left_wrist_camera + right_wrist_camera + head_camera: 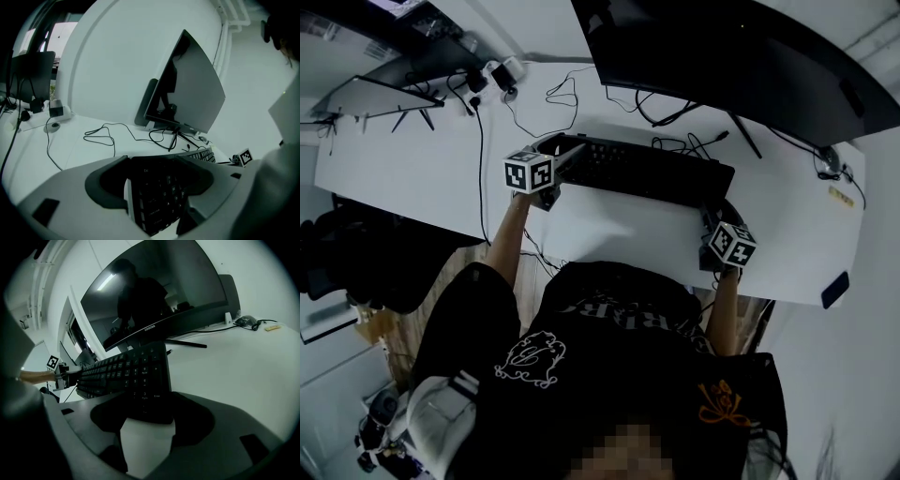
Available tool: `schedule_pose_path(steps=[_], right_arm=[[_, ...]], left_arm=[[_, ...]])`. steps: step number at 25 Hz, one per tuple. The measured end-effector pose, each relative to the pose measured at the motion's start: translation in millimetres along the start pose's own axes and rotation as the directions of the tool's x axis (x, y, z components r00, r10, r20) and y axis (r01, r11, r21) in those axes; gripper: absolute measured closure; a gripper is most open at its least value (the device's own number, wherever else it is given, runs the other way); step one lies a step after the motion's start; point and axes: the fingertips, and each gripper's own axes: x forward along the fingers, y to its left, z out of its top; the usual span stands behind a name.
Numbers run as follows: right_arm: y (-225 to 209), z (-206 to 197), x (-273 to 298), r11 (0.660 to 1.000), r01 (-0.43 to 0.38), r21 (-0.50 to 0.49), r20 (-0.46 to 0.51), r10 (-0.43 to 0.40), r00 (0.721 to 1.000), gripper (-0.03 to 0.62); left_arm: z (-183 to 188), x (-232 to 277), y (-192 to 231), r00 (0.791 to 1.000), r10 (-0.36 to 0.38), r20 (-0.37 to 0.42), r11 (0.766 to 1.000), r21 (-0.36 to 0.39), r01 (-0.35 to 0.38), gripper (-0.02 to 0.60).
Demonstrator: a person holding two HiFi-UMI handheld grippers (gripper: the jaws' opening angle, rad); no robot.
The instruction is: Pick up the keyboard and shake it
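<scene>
Fingers [107,186] wide, tight on the keyboard [647,171]; left gripper [154,164] at one end; right gripper [149,401] at the other

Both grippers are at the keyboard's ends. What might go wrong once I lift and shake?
The right gripper has only the very end of the keyboard between its jaws; it may slip out. Loose cables lie right behind and might snag. The monitor stands close; shaking may hit it.
</scene>
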Motion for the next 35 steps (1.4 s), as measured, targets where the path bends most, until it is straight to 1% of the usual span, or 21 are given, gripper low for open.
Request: schedule_pose_path(steps=[5, 8, 12, 15, 21, 26, 29, 35], right_arm=[[7.2, 8.4, -12.3, 1.0, -0.016, 0.001, 0.046, 0.016, 0.999, 0.316], [14.3, 18.2, -21.5, 1.0, -0.022, -0.02, 0.09, 0.023, 0.996, 0.316], [30.2, 33.9, -32.2, 0.999, -0.023, -0.038, 0.15, 0.028, 0.988, 0.316], [41.2, 40.3, -39.6, 0.999, -0.027, -0.035, 0.185, 0.033, 0.982, 0.316], [62.8, 46.4, -50.2, 0.999, -0.04, -0.012, 0.253, 0.042, 0.967, 0.318], [81.5, 47.0, -61.4, 0.998, -0.059, -0.012, 0.318, 0.06, 0.946, 0.32], [91.4, 48.6, -68.8, 0.998, -0.057, -0.027, 0.35, 0.063, 0.935, 0.326], [105.7, 48.7, -78.7, 0.998, -0.036, -0.05, 0.398, 0.053, 0.916, 0.327]], left_arm=[[15.7, -19.3, -13.1, 0.997, 0.019, 0.07, 0.999, 0.024, -0.021, 0.271], [27.8, -33.2, -20.9, 0.994, 0.01, 0.112, 0.999, 0.047, -0.016, 0.272], [51.2, -53.3, -28.0, 0.985, -0.006, 0.171, 0.995, 0.098, -0.011, 0.272], [70.2, -69.8, -36.7, 0.977, -0.022, 0.21, 0.987, 0.159, -0.012, 0.272], [108.2, -111.2, -61.9, 0.953, -0.071, 0.293, 0.952, 0.306, -0.023, 0.273], [123.9, -143.0, -78.0, 0.927, -0.119, 0.356, 0.913, 0.406, -0.039, 0.275], [128.2, -158.2, -83.8, 0.91, -0.153, 0.386, 0.89, 0.453, -0.043, 0.275], [132.5, -182.0, -90.9, 0.875, -0.218, 0.433, 0.85, 0.524, -0.048, 0.276]])
